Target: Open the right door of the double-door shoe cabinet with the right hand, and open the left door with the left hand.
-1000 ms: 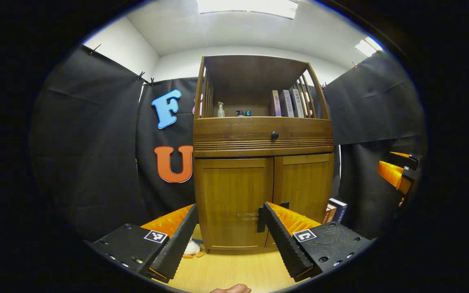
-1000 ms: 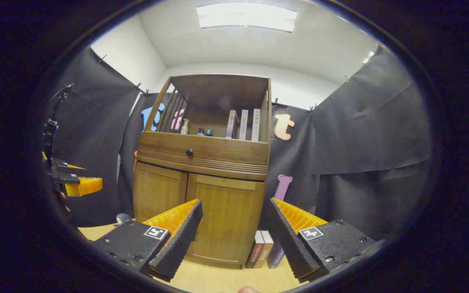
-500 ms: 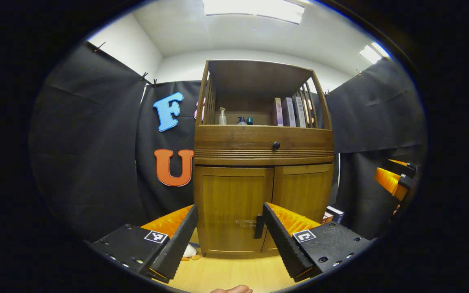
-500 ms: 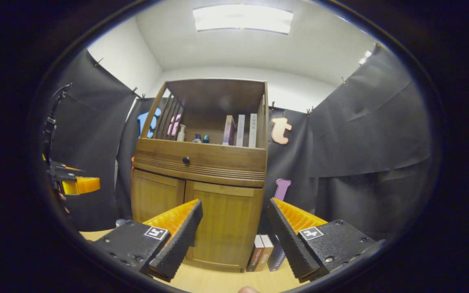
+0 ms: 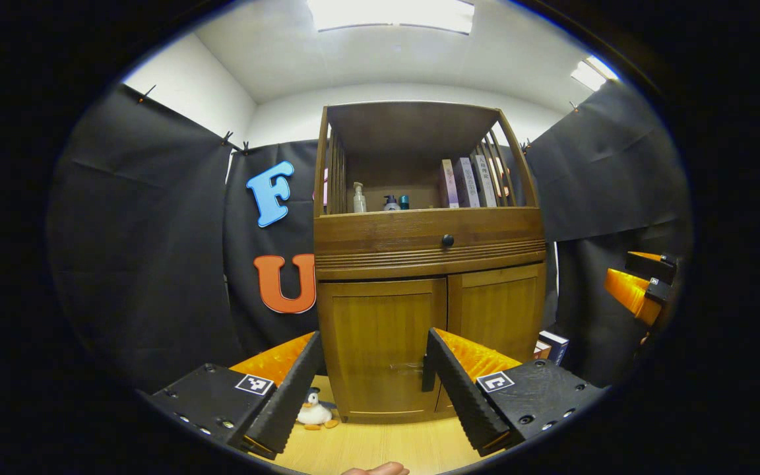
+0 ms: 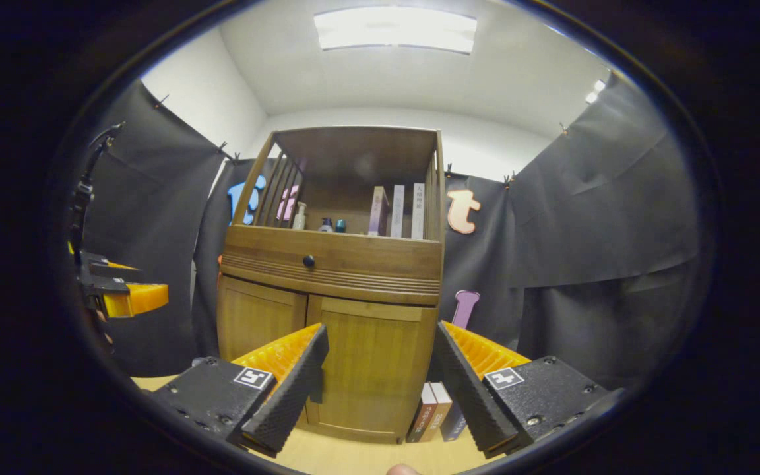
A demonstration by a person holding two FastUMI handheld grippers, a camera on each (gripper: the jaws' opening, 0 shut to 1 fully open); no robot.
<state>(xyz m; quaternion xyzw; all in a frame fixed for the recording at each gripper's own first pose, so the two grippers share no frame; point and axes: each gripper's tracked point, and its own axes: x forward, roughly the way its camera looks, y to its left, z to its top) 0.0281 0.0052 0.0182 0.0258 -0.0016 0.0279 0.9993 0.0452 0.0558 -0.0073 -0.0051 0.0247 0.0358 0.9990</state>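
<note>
Left tool [image 5: 372, 386] spread wide before the cabinet [image 5: 427, 264], both doors shut, toy penguin [image 5: 315, 413] on the tabletop [image 5: 380, 442] beside it

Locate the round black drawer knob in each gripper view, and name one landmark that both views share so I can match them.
Left gripper view: the drawer knob sits just right of centre, on the drawer front above the seam between the two closed doors.
Right gripper view: the drawer knob sits left of centre, on the same drawer front, above the left door.
Shared landmark: the white pump bottle on the open shelf.
</note>
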